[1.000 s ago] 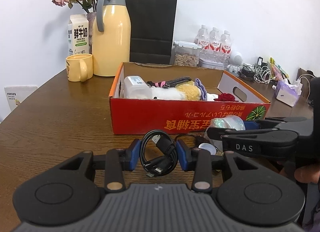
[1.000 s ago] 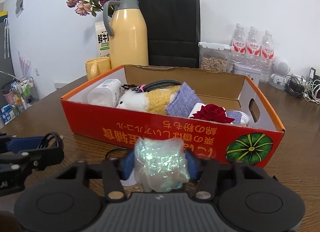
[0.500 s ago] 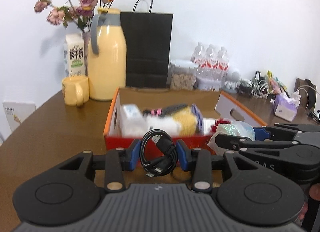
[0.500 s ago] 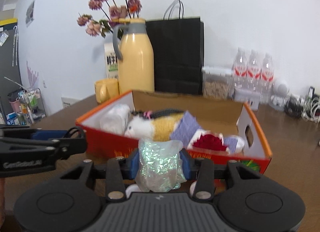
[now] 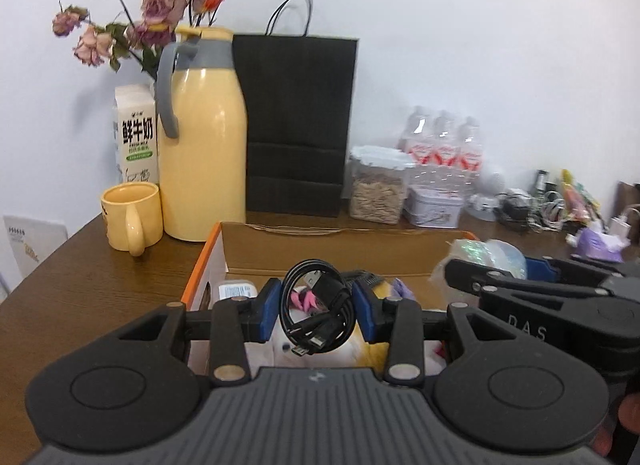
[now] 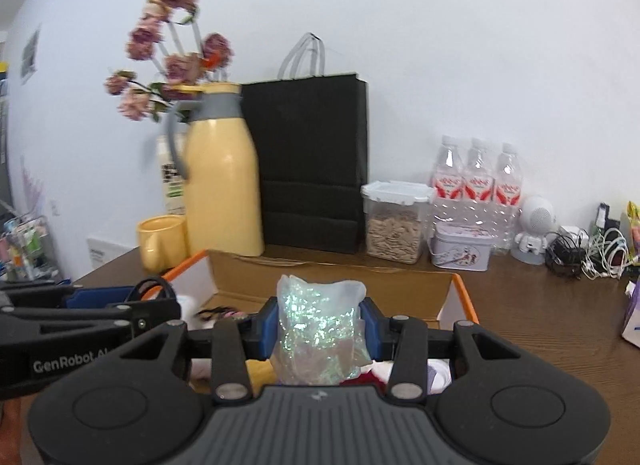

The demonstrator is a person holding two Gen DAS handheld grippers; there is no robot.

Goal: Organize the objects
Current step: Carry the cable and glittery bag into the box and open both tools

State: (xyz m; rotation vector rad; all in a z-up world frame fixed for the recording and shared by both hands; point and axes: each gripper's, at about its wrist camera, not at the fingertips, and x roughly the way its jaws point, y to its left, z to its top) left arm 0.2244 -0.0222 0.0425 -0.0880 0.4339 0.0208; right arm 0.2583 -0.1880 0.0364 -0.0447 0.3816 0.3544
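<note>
Both loads hang above the orange box (image 5: 202, 261) — not yet dropped. The left gripper (image 5: 316, 315) has its fingers clamped on the coiled black cable (image 5: 316, 313); the right gripper (image 6: 320, 331) pinches a glittery bag (image 6: 320, 329). Several items already lie inside, so the sorting looks well along.

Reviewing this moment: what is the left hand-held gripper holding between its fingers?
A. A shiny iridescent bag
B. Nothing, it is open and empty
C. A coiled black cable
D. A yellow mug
C: the left hand-held gripper is shut on a coiled black cable clamped between its blue pads, above the orange cardboard box; the iridescent bag sits in the right hand-held gripper.
</note>
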